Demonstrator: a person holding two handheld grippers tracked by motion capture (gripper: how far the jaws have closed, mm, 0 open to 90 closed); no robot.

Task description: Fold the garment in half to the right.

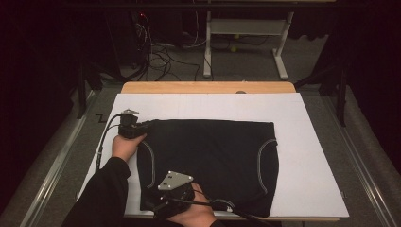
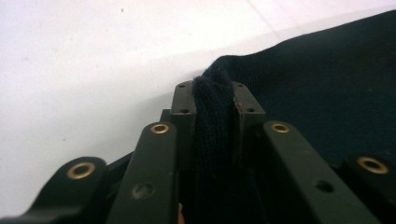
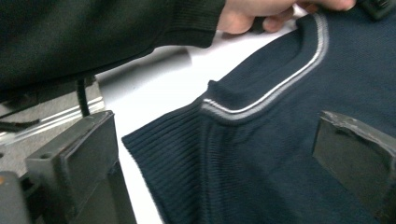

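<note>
A dark navy knitted garment (image 1: 208, 161) with grey-striped trim (image 3: 280, 88) lies flat on the white board (image 1: 307, 142). At its upper left corner my left gripper (image 1: 142, 126) is shut on a raised fold of the knit (image 2: 214, 100), which is pinched between the two jaws. My right gripper (image 1: 158, 198) sits low over the garment's lower left corner and is open. In the right gripper view (image 3: 212, 140) one jaw stands off the ribbed hem over the board and the other over the cloth (image 3: 261, 154).
The white board rests on a wooden table (image 1: 208, 87). A bare white strip runs along the board's far side and right side. Beyond the table stand a desk frame (image 1: 246, 28) and floor cables (image 1: 161, 56). My left sleeve (image 1: 101, 194) crosses the board's left edge.
</note>
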